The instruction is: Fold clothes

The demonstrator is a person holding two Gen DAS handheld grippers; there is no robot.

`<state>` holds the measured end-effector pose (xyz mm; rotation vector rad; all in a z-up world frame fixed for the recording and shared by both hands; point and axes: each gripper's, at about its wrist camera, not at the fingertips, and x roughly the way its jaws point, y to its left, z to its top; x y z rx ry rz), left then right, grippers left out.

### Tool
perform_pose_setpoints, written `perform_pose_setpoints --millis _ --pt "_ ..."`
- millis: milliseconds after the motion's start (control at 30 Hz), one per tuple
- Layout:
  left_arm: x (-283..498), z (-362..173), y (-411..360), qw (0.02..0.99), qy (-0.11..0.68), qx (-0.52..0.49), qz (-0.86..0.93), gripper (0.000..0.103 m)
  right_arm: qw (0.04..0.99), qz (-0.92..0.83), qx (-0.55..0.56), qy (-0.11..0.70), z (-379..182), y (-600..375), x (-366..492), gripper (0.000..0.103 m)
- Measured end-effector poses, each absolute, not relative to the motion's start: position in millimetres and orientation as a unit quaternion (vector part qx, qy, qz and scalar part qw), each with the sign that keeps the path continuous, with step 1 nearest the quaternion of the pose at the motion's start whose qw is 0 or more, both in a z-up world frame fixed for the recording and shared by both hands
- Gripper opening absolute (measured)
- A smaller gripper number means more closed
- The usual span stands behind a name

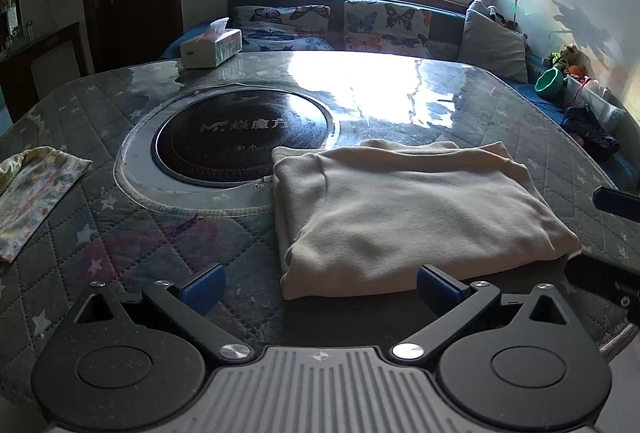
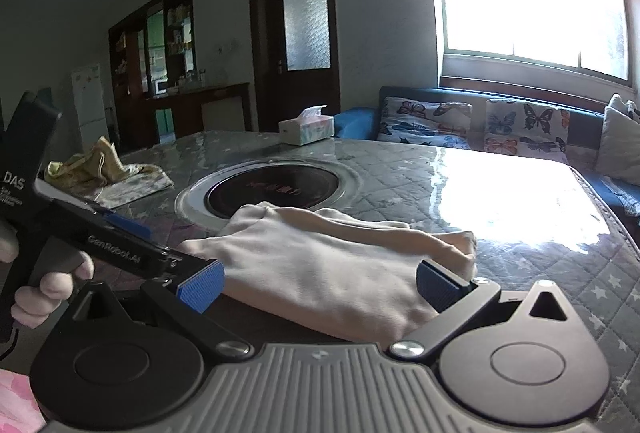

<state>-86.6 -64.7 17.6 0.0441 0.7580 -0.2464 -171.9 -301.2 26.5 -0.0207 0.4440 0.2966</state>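
Note:
A cream garment (image 1: pixel 404 209) lies folded into a flat rectangle on the quilted table, partly over the rim of the round cooktop. My left gripper (image 1: pixel 320 289) is open just in front of its near edge, blue pads wide apart, nothing between them. In the right wrist view the same cream garment (image 2: pixel 320 265) lies straight ahead. My right gripper (image 2: pixel 320 287) is open too, hovering at the garment's near edge with nothing held. The left gripper's body (image 2: pixel 120 249) shows there at the left, held by a person's hand (image 2: pixel 48 285).
A round black cooktop (image 1: pixel 244 137) is set into the table (image 1: pixel 120 233). A floral cloth (image 1: pixel 32 193) lies at the left edge, seen crumpled as floral cloth (image 2: pixel 100 169). A tissue box (image 1: pixel 210 45) stands at the far side. A cushioned bench and toys lie beyond.

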Motion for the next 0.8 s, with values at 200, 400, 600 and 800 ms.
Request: perform_pose_setpoints --millis 200,400,600,800 --pt "-76.0 19.7 -57.2 0.920 0.364 0.020 -0.141 0.103 0.963 0.140 -0.035 0.228 31.7 -281.5 -172.2 0.103" --pt "-60.9 22.4 -49.7 0.919 0.355 0.016 -0.173 0.103 0.960 0.132 -0.058 0.238 38.0 -259.2 -172.7 0.103" --pt "-43.9 20.7 -46.0 0.911 0.358 0.016 -0.207 0.103 0.957 0.119 -0.078 0.252 41.6 -232.9 -168.7 0.101" --pt "-30.0 16.5 -45.3 0.898 0.375 0.023 -0.229 0.103 0.954 0.112 -0.082 0.266 40.5 -215.9 -159.9 0.095"
